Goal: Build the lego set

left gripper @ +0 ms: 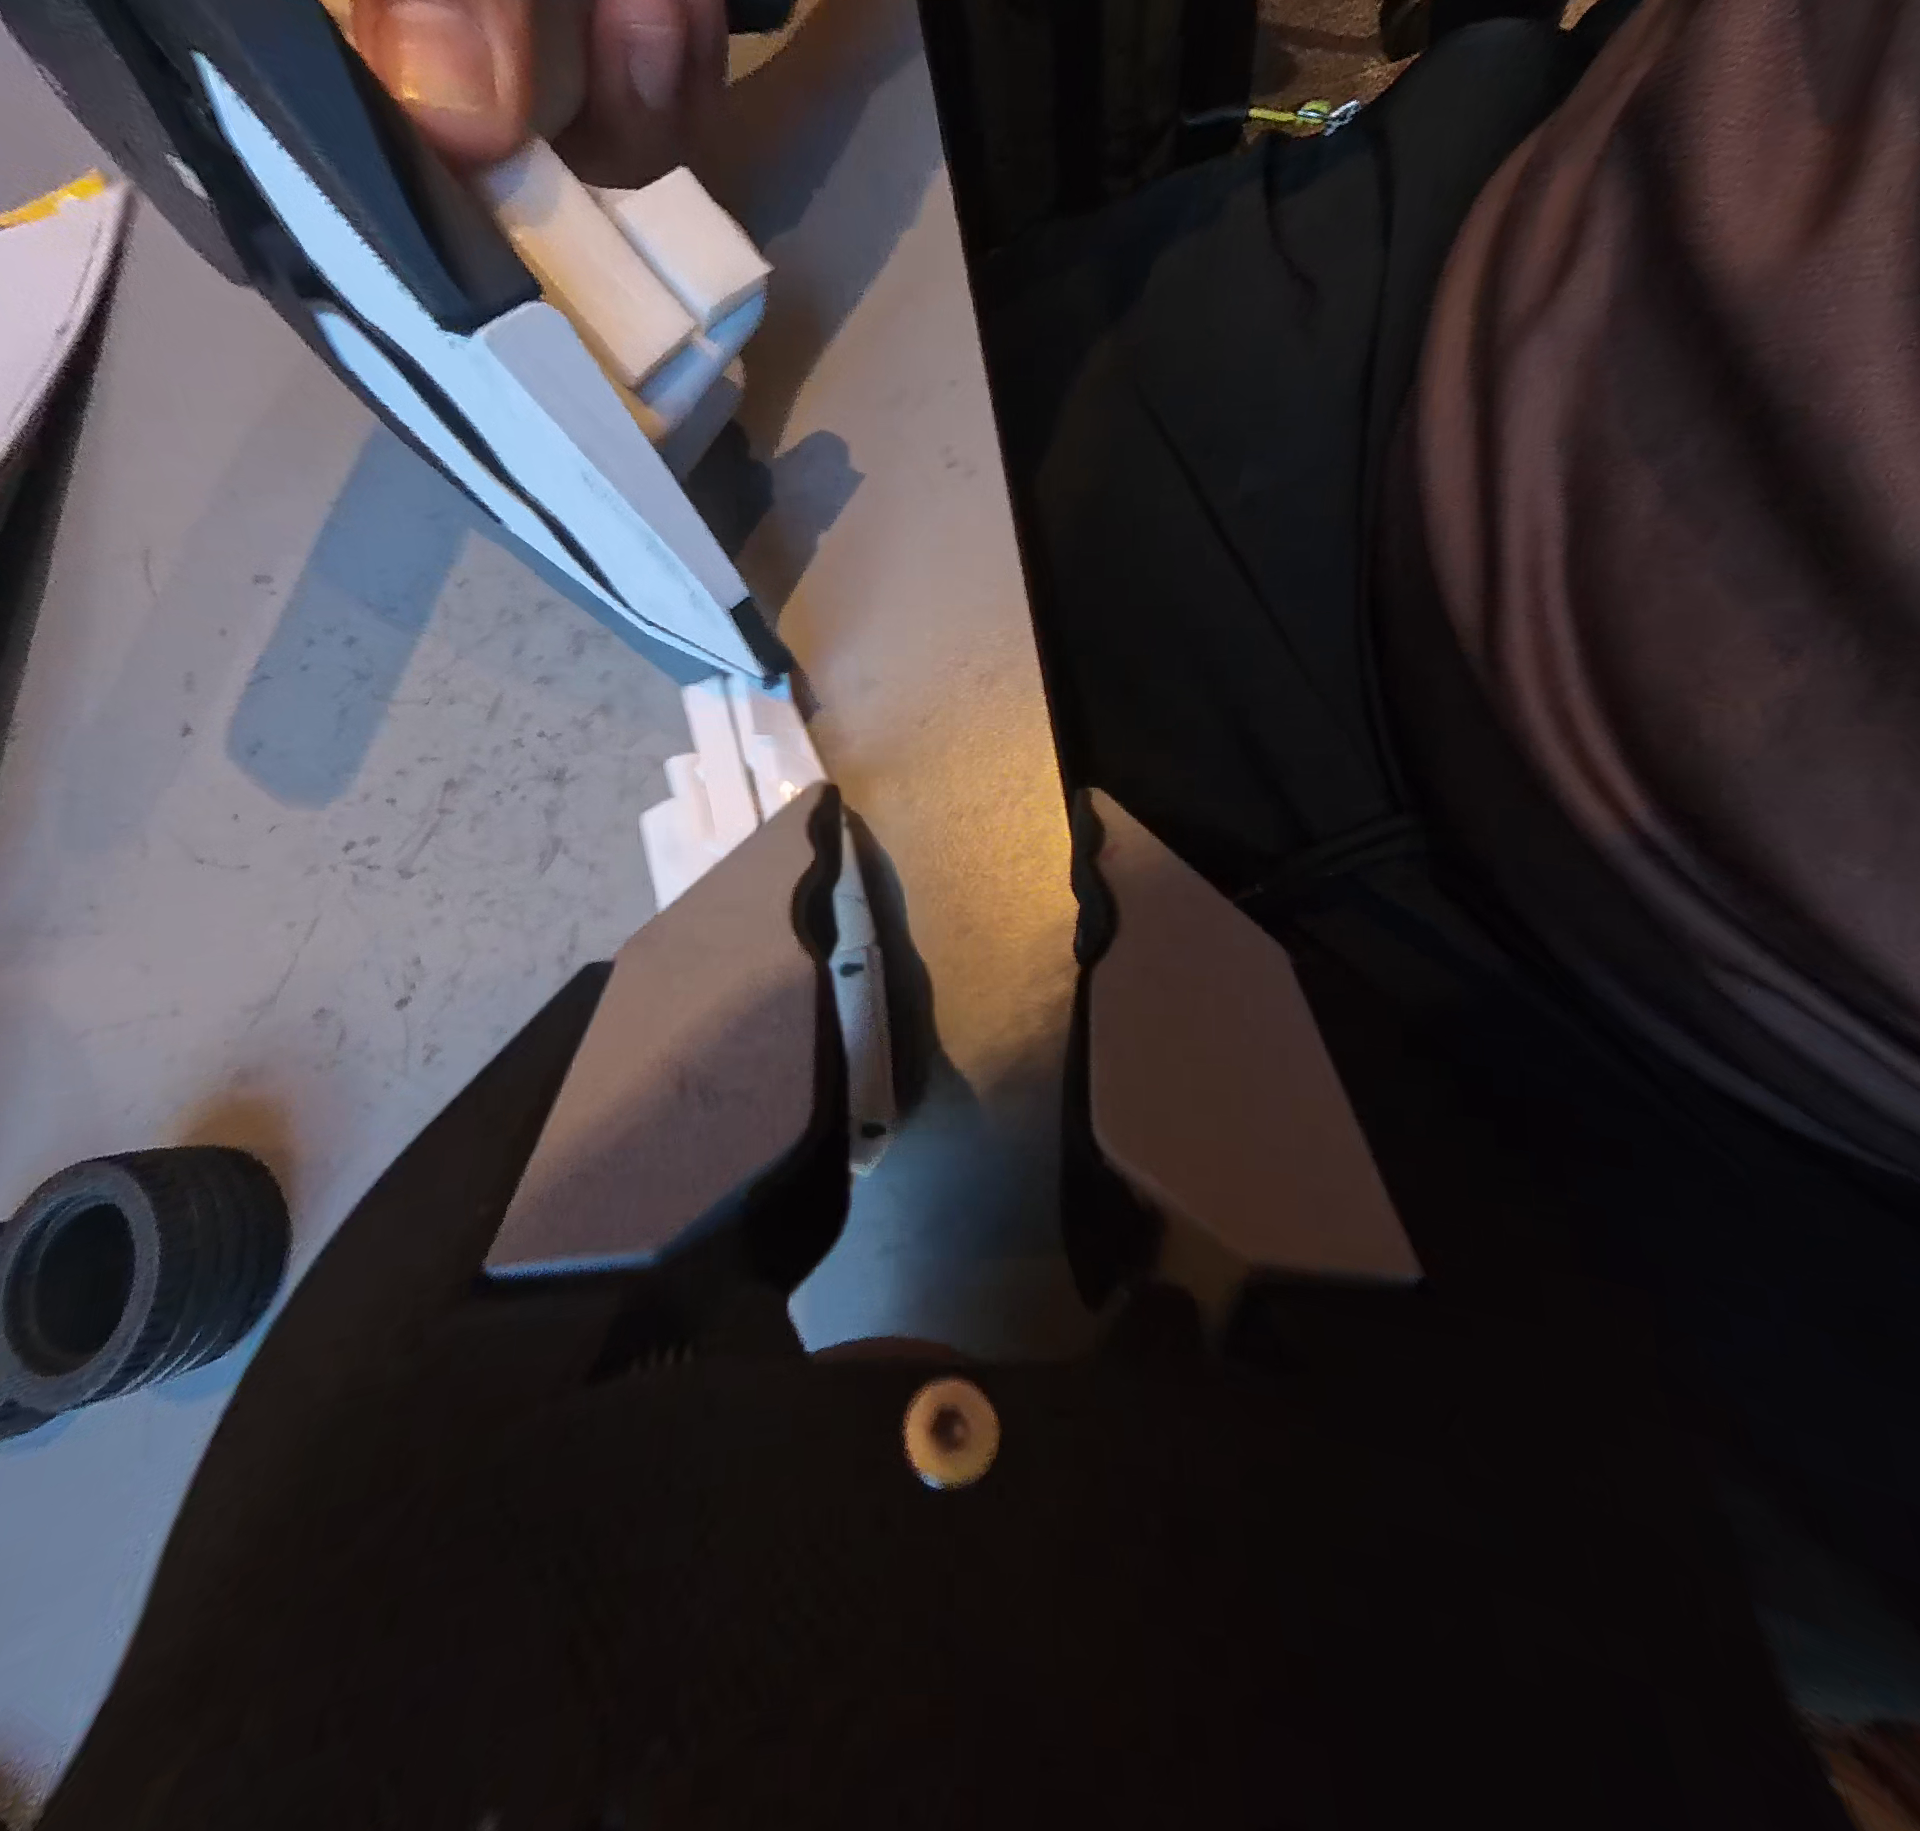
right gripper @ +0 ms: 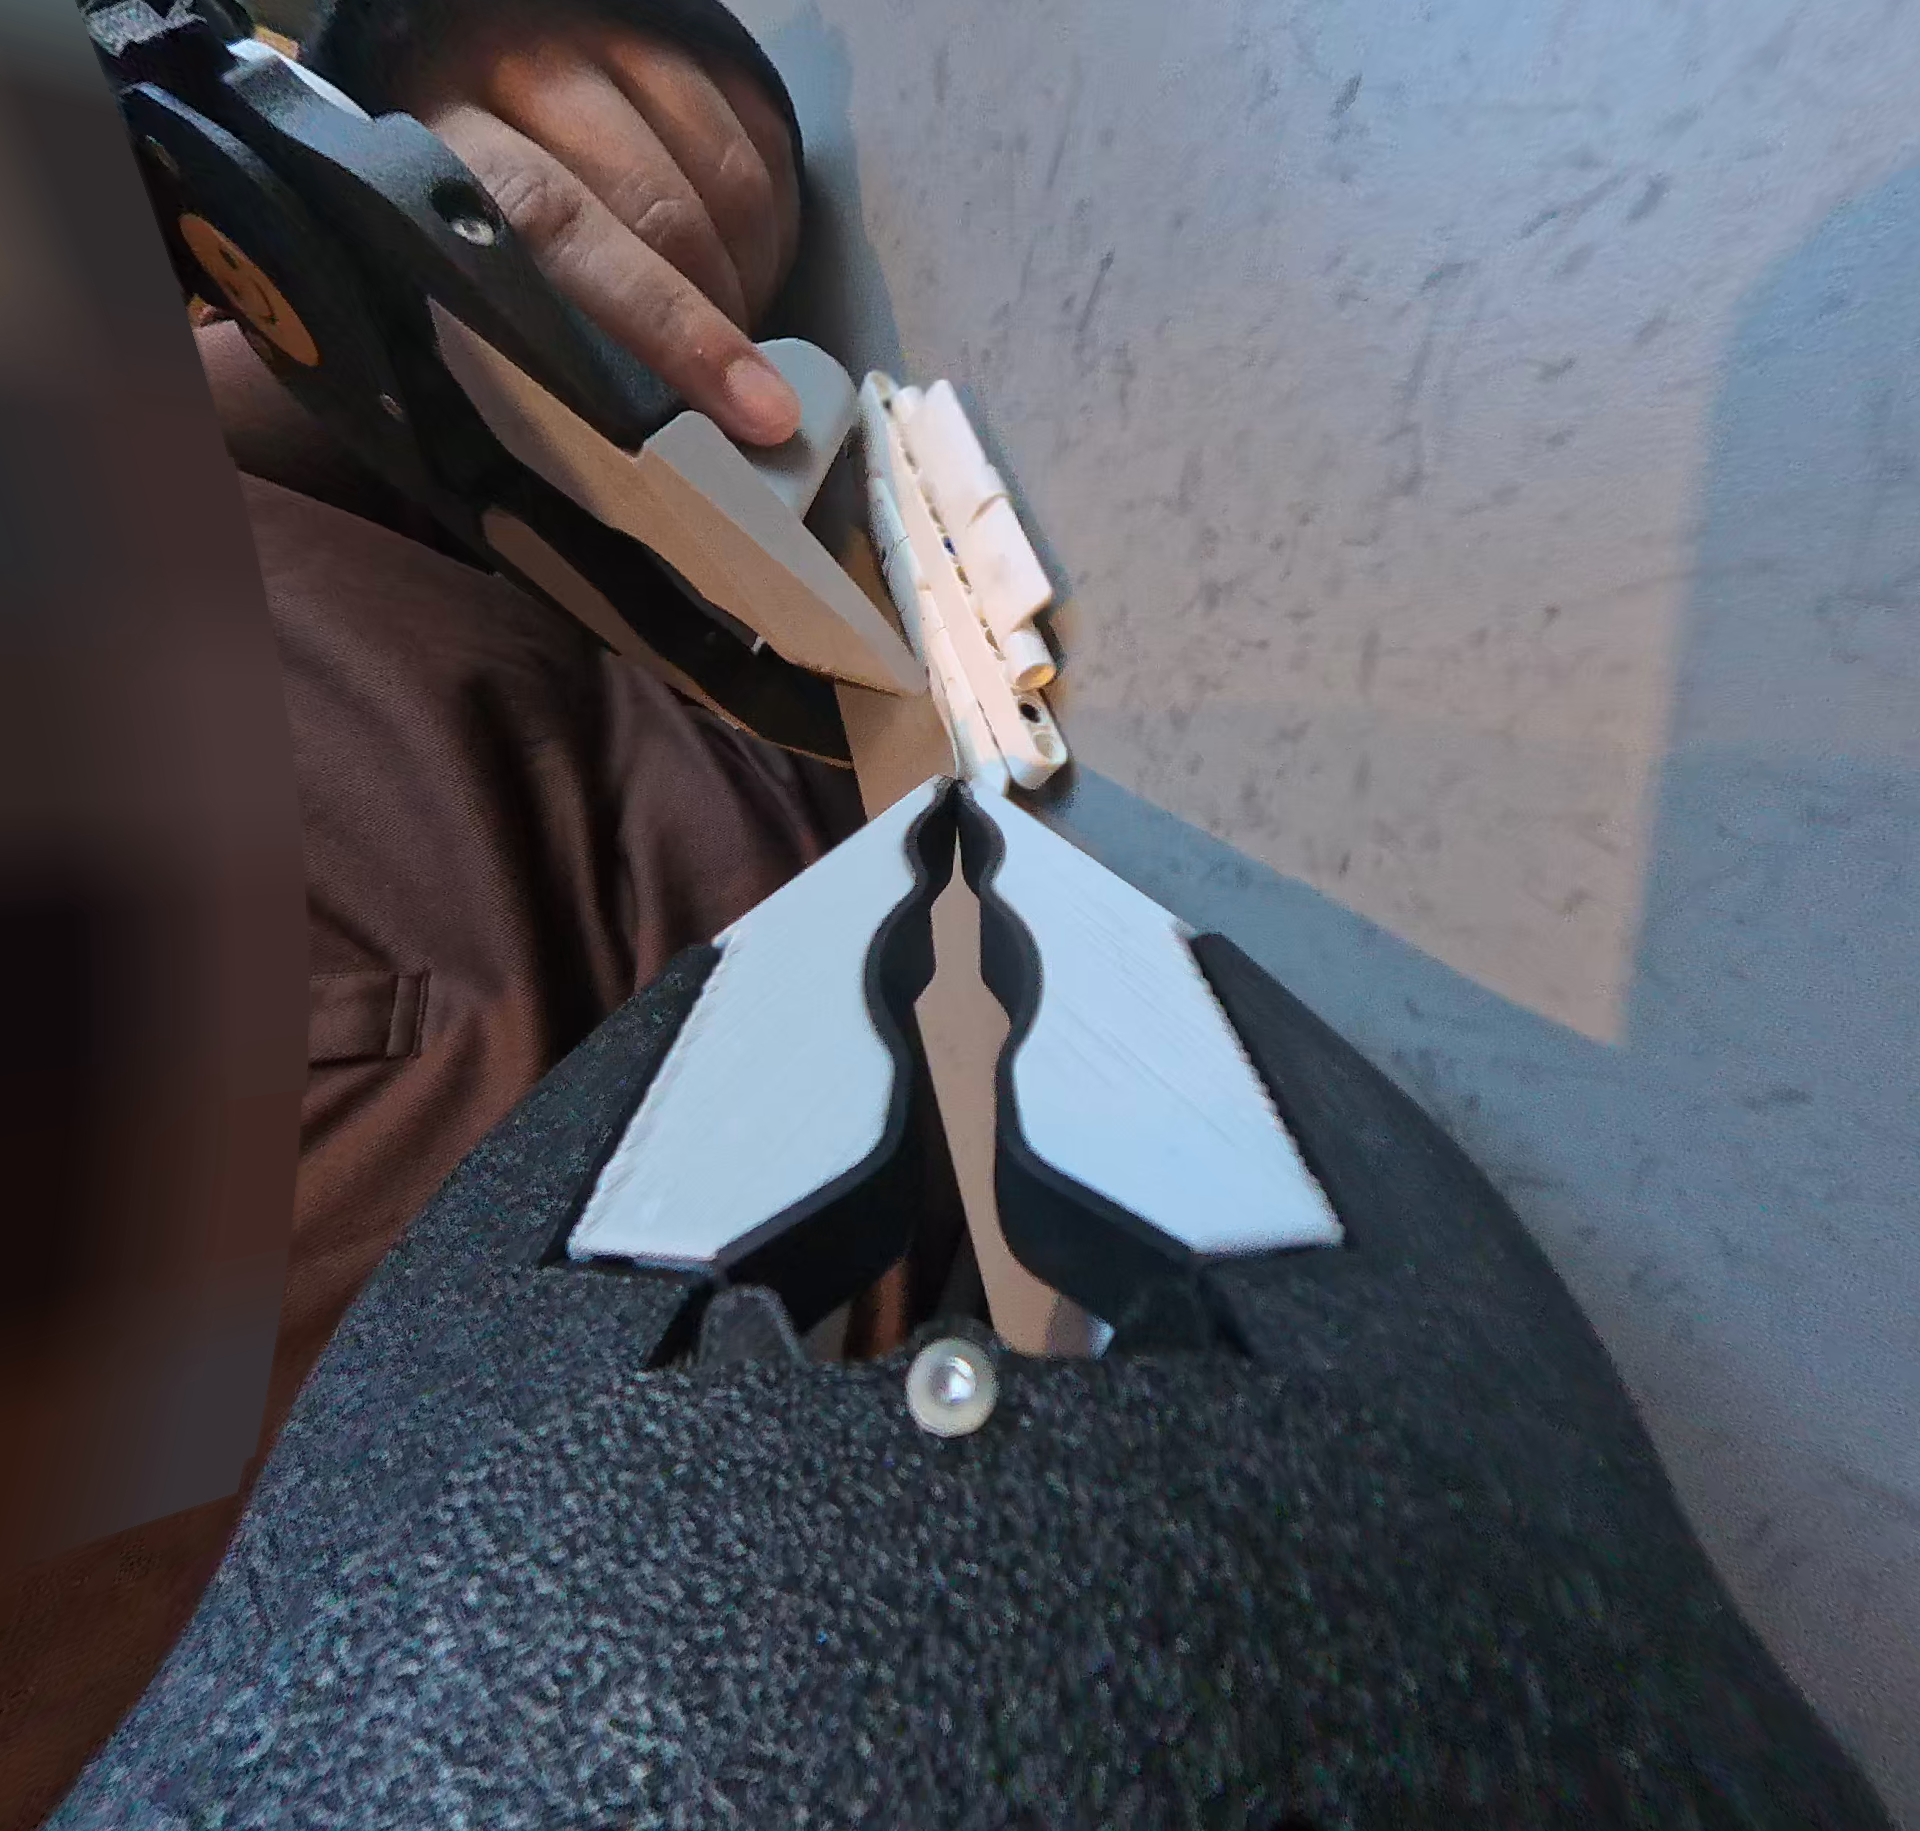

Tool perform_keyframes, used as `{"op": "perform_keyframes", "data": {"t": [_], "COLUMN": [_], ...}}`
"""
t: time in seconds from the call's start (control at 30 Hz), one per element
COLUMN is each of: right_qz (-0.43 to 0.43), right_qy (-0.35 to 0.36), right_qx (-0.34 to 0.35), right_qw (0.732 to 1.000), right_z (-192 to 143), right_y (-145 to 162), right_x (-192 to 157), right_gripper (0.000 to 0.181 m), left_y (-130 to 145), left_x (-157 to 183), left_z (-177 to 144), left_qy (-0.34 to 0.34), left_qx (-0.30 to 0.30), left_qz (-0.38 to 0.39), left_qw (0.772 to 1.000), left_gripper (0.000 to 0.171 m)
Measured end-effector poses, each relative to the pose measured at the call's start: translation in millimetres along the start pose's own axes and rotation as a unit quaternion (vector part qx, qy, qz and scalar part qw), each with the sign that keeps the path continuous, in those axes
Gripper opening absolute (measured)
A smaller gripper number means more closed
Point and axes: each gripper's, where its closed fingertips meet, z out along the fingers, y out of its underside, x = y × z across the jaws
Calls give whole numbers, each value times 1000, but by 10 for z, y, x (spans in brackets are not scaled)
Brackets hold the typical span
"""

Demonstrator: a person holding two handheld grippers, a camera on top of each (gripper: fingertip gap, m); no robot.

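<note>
A grey tabletop [right gripper: 1455, 327], scuffed and speckled with dark marks, carries a warm patch of light. At its near edge sits a person in a brown woven shirt [right gripper: 468, 742].

The white lego assembly [right gripper: 977, 555] is a slim stack of long beams with pin holes and rounded tubular pieces. It is held off the table at a slant, between the two grippers.

The right gripper [right gripper: 956, 794] has white ribbed fingers lined with wavy black rubber pads on a pebbled black body. Its tips are pinched together on the near end of the assembly.

The left gripper [left gripper: 956, 805] has the same build, and its fingers are spread well apart. The assembly lies against the inner pad of its left finger, and its right finger stands clear of the assembly.

In the right wrist view the left hand [right gripper: 623, 223] wraps the left gripper from above, with the forefinger stretched along a grey curved part just beside the bricks.

In the left wrist view the right hand [left gripper: 447, 25] shows a thumb pressed over blocky white parts at the top.

A black ridged rubber tyre [left gripper: 135, 1272] lies on its side on the table, at the left and well apart from the assembly.
</note>
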Motion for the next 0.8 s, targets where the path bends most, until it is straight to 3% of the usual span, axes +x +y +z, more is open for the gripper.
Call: {"op": "perform_keyframes", "data": {"t": [0.03,0.2,0.33,0.4,0.47,0.57,0.8], "right_qz": [-1,-8,-12,-14,-15,-17,-18], "right_qy": [7,23,27,29,31,32,27], "right_qx": [2,3,0,-1,-1,1,1], "right_qw": [1000,1000,1000,999,999,999,999], "right_z": [-10,-31,-24,-26,-31,-34,-20], "right_y": [-7,-12,-12,-14,-16,-17,-14], "right_x": [12,30,25,22,24,28,24], "right_gripper": [0,0,0,0,0,0,0], "left_y": [11,18,-264,-325,-192,-50,-17], "left_x": [39,32,-153,-489,-685,-719,-644], "left_z": [5,-7,-178,-319,-315,-182,54], "left_qy": [15,13,-19,-88,-109,-65,-36], "left_qx": [-5,-7,81,113,83,52,17], "left_qz": [-5,-8,-41,-83,-130,-194,-201], "left_qw": [1000,1000,996,986,982,977,979], "left_gripper": [34,42,41,39,38,42,55]}}
